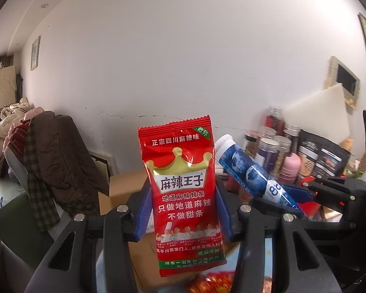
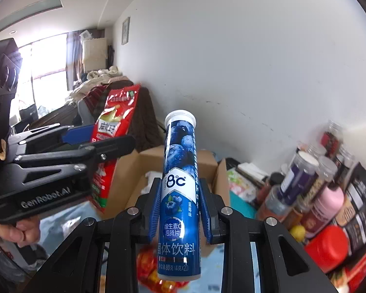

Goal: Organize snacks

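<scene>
Left gripper (image 1: 183,210) pinches one red packet (image 1: 183,195), upright, held in air above one open box (image 2: 178,168). Right gripper (image 2: 179,210) pinches one blue tube (image 2: 180,195), white cap up, just beside packet, over same box. Cluster of jars (image 2: 302,173) by wall at right, number unclear; one pink bottle (image 2: 329,202), one red lid (image 2: 327,246) among them.

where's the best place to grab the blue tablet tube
Grip the blue tablet tube across its straight round body near mid-length, pads from opposite sides, below the white cap. The right tongs hold it so now; the cap is wider and may slip.
</scene>
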Action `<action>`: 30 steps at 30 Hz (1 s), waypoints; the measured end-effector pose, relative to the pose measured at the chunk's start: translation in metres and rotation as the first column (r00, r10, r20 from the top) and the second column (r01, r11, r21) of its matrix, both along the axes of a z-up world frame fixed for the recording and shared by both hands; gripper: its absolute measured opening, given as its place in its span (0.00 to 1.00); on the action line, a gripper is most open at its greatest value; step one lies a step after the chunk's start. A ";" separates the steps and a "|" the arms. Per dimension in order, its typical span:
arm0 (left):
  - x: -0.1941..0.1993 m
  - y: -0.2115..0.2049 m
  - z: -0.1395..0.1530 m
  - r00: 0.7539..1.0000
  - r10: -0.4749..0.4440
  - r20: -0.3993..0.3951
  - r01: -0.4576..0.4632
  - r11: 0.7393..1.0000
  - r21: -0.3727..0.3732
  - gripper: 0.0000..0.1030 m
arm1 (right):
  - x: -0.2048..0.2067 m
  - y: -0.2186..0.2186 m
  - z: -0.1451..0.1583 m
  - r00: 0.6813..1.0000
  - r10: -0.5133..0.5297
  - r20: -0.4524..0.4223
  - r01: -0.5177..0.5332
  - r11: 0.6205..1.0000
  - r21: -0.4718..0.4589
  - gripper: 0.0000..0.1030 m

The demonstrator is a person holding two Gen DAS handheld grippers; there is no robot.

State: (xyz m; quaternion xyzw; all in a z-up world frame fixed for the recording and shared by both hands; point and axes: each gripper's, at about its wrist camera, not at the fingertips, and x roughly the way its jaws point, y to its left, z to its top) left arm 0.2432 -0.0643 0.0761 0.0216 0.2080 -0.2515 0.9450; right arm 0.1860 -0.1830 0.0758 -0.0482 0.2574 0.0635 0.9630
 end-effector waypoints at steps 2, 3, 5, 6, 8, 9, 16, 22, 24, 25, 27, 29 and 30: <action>0.016 -0.005 -0.002 1.000 0.011 -0.008 -0.011 1.000 0.012 0.45 | 0.017 -0.003 0.000 1.000 0.000 -0.007 0.000 1.000 0.002 0.28; 0.023 -0.007 -0.004 1.000 0.015 -0.016 -0.015 1.000 0.017 0.45 | 0.024 -0.004 -0.001 1.000 -0.001 -0.011 0.001 1.000 0.002 0.28; 0.039 -0.011 -0.008 0.999 0.026 -0.032 -0.025 0.999 0.028 0.45 | 0.039 -0.007 -0.003 1.000 -0.007 -0.023 0.007 1.000 -0.002 0.28; 0.047 -0.013 -0.010 0.999 0.032 -0.040 -0.031 0.999 0.035 0.45 | 0.045 -0.008 -0.004 1.000 -0.012 -0.028 0.012 1.000 -0.006 0.28; 0.061 -0.018 -0.015 0.998 0.041 -0.057 -0.038 0.998 0.048 0.45 | 0.058 -0.010 -0.008 0.999 -0.021 -0.038 0.020 1.000 -0.014 0.28; 0.068 -0.019 -0.017 0.997 0.046 -0.069 -0.042 0.998 0.051 0.45 | 0.063 -0.010 -0.010 0.999 -0.023 -0.043 0.023 1.000 -0.017 0.28; 0.111 -0.028 -0.045 0.983 0.091 -0.158 -0.075 0.992 0.103 0.45 | 0.104 -0.018 -0.034 0.991 -0.033 -0.132 0.032 0.999 -0.013 0.28; 0.135 -0.035 -0.075 0.967 0.119 -0.224 -0.084 0.984 0.158 0.45 | 0.134 -0.025 -0.063 0.974 -0.021 -0.224 0.023 1.000 0.009 0.28; 0.139 -0.037 -0.082 0.962 0.126 -0.241 -0.084 0.981 0.178 0.45 | 0.141 -0.024 -0.072 0.968 -0.023 -0.248 0.025 1.000 0.002 0.28; 0.142 -0.038 -0.087 0.959 0.129 -0.251 -0.082 0.979 0.187 0.45 | 0.144 -0.025 -0.076 0.965 -0.022 -0.261 0.023 1.000 0.002 0.28; 0.147 -0.040 -0.095 0.953 0.134 -0.270 -0.078 0.975 0.208 0.45 | 0.147 -0.024 -0.082 0.960 -0.022 -0.278 0.024 1.000 0.004 0.28; 0.151 -0.041 -0.103 0.947 0.140 -0.289 -0.075 0.972 0.224 0.45 | 0.153 -0.025 -0.091 0.953 -0.020 -0.301 0.023 1.000 0.007 0.28; 0.153 -0.042 -0.106 0.944 0.142 -0.297 -0.073 0.970 0.231 0.45 | 0.155 -0.025 -0.094 0.950 -0.020 -0.310 0.023 1.000 0.007 0.28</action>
